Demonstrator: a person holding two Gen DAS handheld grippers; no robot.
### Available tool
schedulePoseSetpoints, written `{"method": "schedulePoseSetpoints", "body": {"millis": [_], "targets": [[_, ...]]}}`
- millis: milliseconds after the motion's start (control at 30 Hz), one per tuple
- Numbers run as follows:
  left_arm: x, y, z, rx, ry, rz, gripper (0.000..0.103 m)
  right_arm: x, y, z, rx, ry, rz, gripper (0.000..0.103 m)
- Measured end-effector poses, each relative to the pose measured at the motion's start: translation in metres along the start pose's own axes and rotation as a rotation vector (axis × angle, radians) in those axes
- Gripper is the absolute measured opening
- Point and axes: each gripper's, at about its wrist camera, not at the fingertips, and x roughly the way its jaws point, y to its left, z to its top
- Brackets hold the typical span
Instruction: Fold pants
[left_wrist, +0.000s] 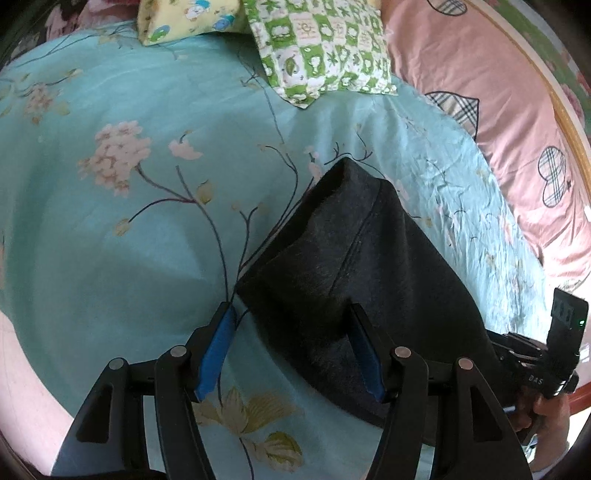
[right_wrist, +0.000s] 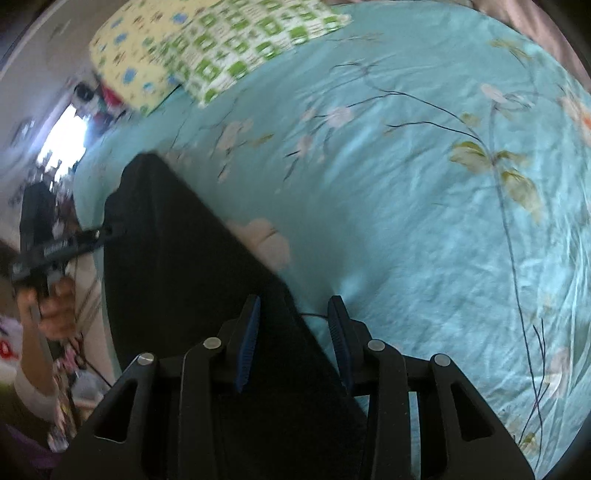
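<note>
Very little can be read. In the left wrist view, the black body of the right hand-held gripper (left_wrist: 532, 369) at the lower right edge carries pale letters that look like "DAS"; whatever follows them is cut off or too small to tell. In the right wrist view, the left hand-held gripper (right_wrist: 107, 232) at the left edge has a pale label strip on its body, but it is blurred and unreadable.
</note>
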Motion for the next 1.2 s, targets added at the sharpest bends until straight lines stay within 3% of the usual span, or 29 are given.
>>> {"method": "schedulePoseSetpoints", "body": {"millis": [100, 167, 233, 300, 333, 433, 500, 600, 733, 967, 1033, 1133, 1200], "targets": [[0.006, -0.007, 0.004, 0.029, -0.006, 0.003, 0.063, 0.005, 0.012, 0.0, -0.061, 0.022, -0.004, 0.035], [0.01, -0.012, 0.006, 0.052, -0.017, 0.011, 0.059, 0.004, 0.017, 0.0, -0.084, 0.019, -0.006, 0.025], [0.008, -0.017, 0.007, 0.072, -0.039, 0.012, 0.034, -0.001, 0.021, -0.003, -0.099, -0.002, -0.027, 0.019], [-0.001, -0.02, 0.007, 0.08, -0.065, -0.019, 0.02, -0.012, 0.025, -0.006, -0.108, -0.04, -0.062, 0.015], [-0.008, -0.023, 0.007, 0.088, -0.085, -0.034, 0.019, -0.017, 0.027, -0.007, -0.114, -0.058, -0.077, 0.014], [-0.036, -0.034, 0.004, 0.123, -0.145, -0.051, 0.018, -0.042, 0.042, -0.006, -0.176, -0.147, -0.175, 0.013], [-0.057, -0.04, 0.004, 0.139, -0.187, -0.076, 0.018, -0.054, 0.057, -0.004, -0.251, -0.201, -0.285, 0.013], [-0.073, -0.041, 0.004, 0.138, -0.203, -0.119, 0.018, -0.056, 0.068, -0.002, -0.303, -0.263, -0.41, 0.012], [-0.063, -0.04, 0.005, 0.176, -0.199, -0.084, 0.018, -0.042, 0.061, 0.004, -0.257, -0.266, -0.421, 0.012], [-0.011, -0.028, 0.008, 0.216, -0.145, -0.03, 0.018, 0.001, 0.046, 0.006, -0.219, -0.216, -0.449, 0.013], [-0.006, -0.027, 0.007, 0.214, -0.138, -0.013, 0.025, 0.006, 0.041, 0.005, -0.188, -0.208, -0.431, 0.014], [-0.01, -0.024, 0.003, 0.209, -0.144, 0.012, 0.034, -0.005, 0.041, -0.001, -0.142, -0.25, -0.43, 0.029], [-0.016, -0.019, 0.002, 0.181, -0.147, 0.025, 0.039, -0.018, 0.041, -0.007, -0.108, -0.276, -0.41, 0.03]]}}
